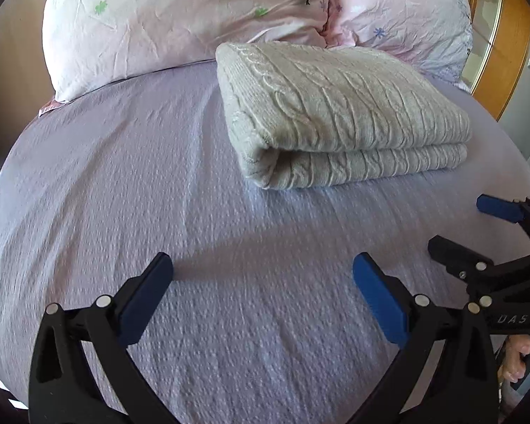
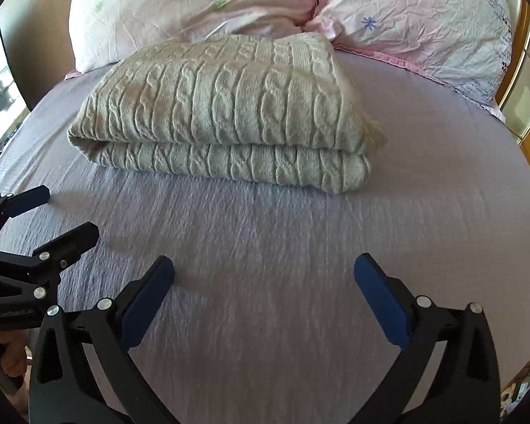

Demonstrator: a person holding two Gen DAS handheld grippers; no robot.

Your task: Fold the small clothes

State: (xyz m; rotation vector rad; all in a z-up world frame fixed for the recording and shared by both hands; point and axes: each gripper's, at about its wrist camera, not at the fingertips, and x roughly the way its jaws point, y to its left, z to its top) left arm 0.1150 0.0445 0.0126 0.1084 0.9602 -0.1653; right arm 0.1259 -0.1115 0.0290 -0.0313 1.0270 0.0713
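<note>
Clearly folded, the grey cable-knit sweater (image 1: 339, 116) lies as a thick two-layer bundle on the lilac bedsheet (image 1: 123, 183), its far edge just beside the two pink pillows (image 1: 180, 24) at the head of the bed.

Going left to right in the left wrist view: dim wall at the far left, then the left pillow, the sweater with its rounded fold facing the camera, and at the right border a wooden frame (image 1: 508, 35). This view alone shows a bit of the person's right hand (image 1: 517, 357) low at the right edge, under the other tool.

The right wrist view shows what the first does not: a bright window (image 2: 0, 106) at the far left, the sweater's (image 2: 222, 120) right-hand end where the top layer's corner overhangs the lower one, and more of the right pillow (image 2: 420, 31). Part of the left hand (image 2: 10, 353) grips a handle at the lower left.

The left gripper (image 1: 263, 265) hangs over bare sheet in front of the sweater, its blue-padded fingers (image 1: 378, 296) spread wide with nothing between them. The right gripper (image 2: 264, 266) is posed alike, near the sweater's front edge but apart from it, its jaws equally wide and holding nothing. Each tool appears in the other's view, side by side, both pointing toward the pillows; the right one (image 1: 477, 226) and the left one (image 2: 56, 212) show parted jaws there too.
</note>
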